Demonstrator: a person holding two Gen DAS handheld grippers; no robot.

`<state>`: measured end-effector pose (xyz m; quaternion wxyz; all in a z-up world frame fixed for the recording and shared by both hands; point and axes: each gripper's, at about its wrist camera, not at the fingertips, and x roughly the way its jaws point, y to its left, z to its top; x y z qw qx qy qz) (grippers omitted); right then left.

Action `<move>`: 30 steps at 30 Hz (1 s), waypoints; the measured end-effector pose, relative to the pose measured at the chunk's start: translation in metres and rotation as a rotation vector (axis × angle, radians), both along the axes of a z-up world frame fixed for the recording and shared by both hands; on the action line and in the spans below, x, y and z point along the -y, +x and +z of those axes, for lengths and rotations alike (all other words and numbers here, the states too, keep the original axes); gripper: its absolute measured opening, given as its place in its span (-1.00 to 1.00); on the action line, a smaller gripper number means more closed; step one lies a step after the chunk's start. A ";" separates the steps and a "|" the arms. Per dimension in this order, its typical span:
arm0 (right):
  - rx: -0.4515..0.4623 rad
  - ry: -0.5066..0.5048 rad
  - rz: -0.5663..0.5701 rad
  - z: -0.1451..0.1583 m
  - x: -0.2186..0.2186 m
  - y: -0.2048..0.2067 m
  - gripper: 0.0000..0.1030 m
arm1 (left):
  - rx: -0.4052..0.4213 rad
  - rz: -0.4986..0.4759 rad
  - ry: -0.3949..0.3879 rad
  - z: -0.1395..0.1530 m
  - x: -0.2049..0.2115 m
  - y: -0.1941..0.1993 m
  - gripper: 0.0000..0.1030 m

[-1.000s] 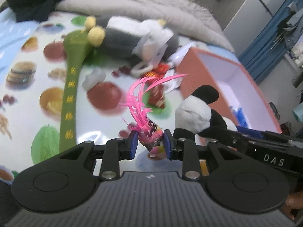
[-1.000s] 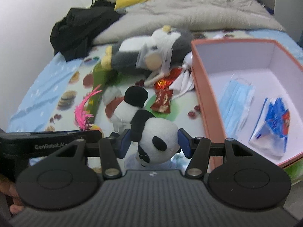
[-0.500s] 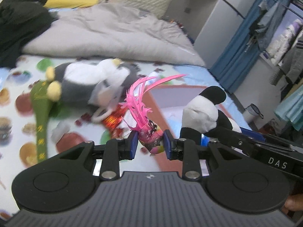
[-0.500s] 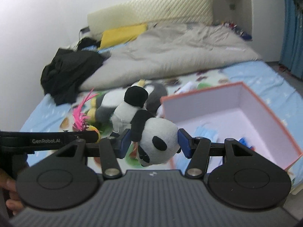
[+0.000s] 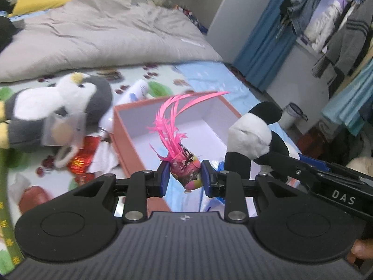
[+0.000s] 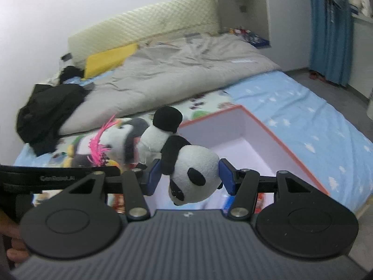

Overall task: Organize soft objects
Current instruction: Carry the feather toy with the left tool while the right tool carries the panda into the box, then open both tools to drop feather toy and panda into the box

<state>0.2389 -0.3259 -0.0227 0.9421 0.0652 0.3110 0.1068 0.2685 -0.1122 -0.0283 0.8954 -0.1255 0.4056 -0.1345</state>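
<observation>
— Big picture: orange box (image 5: 121,137) on the bed (image 6: 303,107), penguin plush (image 5: 58,107) beside it.
— Right tongs (image 6: 190,178) clamp the panda (image 6: 195,175) above the box; left tongs (image 5: 185,175) pinch the pink-feathered toy (image 5: 184,170) alongside.

Panda plush (image 6: 195,177), pink-feathered toy (image 5: 185,172), both aloft

A black-and-white panda toy (image 6: 193,177), a dark red toy bird (image 5: 185,170) with bright pink feathers, a grey-and-white penguin toy (image 5: 58,107), and an orange box (image 5: 123,140) with a white inside, over a fruit-printed sheet (image 5: 163,88) beside a plain grey quilt (image 5: 93,35).
</observation>
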 end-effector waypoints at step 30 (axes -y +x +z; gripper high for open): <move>-0.212 0.025 -0.060 -0.088 0.044 0.062 0.18 | -0.182 -0.062 0.061 -0.083 0.048 0.084 -0.18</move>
